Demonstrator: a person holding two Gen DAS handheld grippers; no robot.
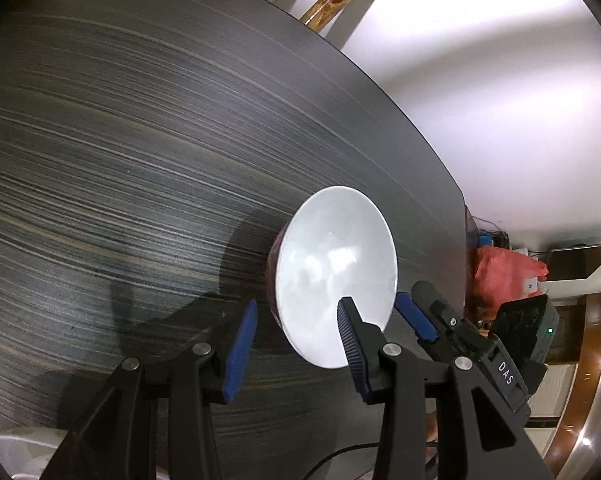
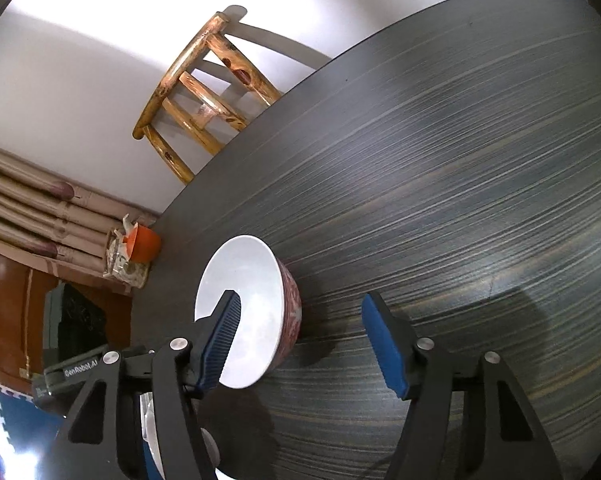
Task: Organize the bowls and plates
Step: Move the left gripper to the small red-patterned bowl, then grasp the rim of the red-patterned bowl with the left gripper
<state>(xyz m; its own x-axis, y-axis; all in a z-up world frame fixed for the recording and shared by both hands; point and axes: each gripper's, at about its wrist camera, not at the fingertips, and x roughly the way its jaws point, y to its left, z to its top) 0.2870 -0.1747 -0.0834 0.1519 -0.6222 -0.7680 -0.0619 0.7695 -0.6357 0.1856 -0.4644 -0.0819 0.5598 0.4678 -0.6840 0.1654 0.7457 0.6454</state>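
Bowl sits near tabletop edge; left gripper and right gripper both have fingers apart, straddling its rim. Off-centre closing could tip it or knock it off.

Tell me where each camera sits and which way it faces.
Left wrist: on the left gripper, looking along its open fingers across the dark table at the bowl; the right gripper shows beside it.
Right wrist: on the right gripper, open, facing the same bowl, a wooden chair beyond.
Shared: bowl, table, chair.
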